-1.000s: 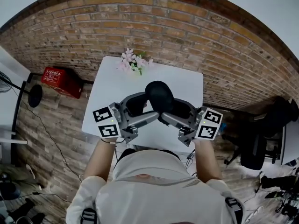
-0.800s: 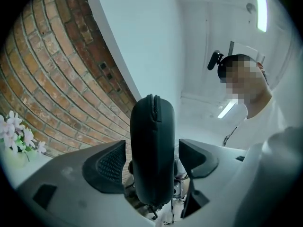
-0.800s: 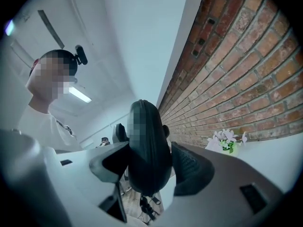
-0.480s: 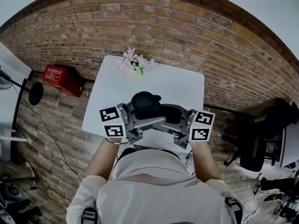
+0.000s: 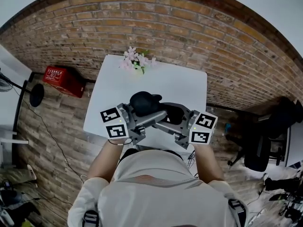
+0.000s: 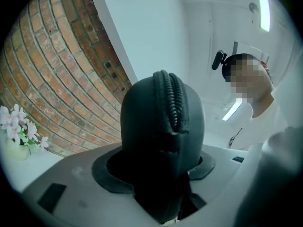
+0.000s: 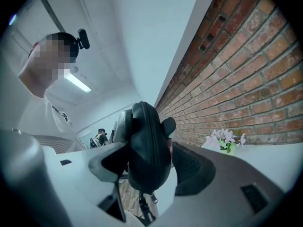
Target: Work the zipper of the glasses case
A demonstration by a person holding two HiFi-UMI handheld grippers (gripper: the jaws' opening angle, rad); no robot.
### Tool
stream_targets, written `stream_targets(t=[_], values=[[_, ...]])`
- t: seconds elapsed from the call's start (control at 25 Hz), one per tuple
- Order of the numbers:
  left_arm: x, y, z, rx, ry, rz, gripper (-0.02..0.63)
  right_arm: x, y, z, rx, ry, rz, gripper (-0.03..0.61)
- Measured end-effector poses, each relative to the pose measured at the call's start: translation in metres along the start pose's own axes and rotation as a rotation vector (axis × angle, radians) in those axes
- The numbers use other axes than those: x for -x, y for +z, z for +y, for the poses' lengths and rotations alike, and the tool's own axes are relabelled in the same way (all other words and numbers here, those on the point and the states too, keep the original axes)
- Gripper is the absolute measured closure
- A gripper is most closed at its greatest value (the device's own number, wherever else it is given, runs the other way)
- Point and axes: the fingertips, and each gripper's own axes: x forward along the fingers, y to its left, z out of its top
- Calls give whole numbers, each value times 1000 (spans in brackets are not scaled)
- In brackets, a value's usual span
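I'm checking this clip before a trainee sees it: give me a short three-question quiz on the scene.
1. Multiple choice: what stands at the far edge of the table? A) flowers B) a mug C) a laptop
2. True or false: the glasses case lies flat on the table.
3. What colour is the box by the brick wall?
Key: 1 A. 2 False: the left gripper and right gripper hold it up; the left fingers have just been closing on it. 3 Red.

No wording could be read: the red box (image 5: 63, 81) on the floor left of the white table (image 5: 113, 93) carried white lettering too small to make out.
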Motion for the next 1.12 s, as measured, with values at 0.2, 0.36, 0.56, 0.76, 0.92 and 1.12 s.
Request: stream_targets(t=[0.2,0.36,0.56,0.76,0.92,1.12], values=[[15,22,12,135,2,-124,347,20,13,-1,74,-20,-68,240],[24,38,14,208,-38,-199,348,51,41,-7,111,-74,-239,334],[34,63,8,338,-156,-318,348,60,39,-21,281,-255,-222,417],[33,88,-2,447,-259,-422,350,37,25,3,428,-227,-135,417],[33,99,0,492,-274,-478,350,24,25,24,496,-176,-143,416],[28,99,7,491,-203,-504,350,16,34,40,551,-173,-199,416]])
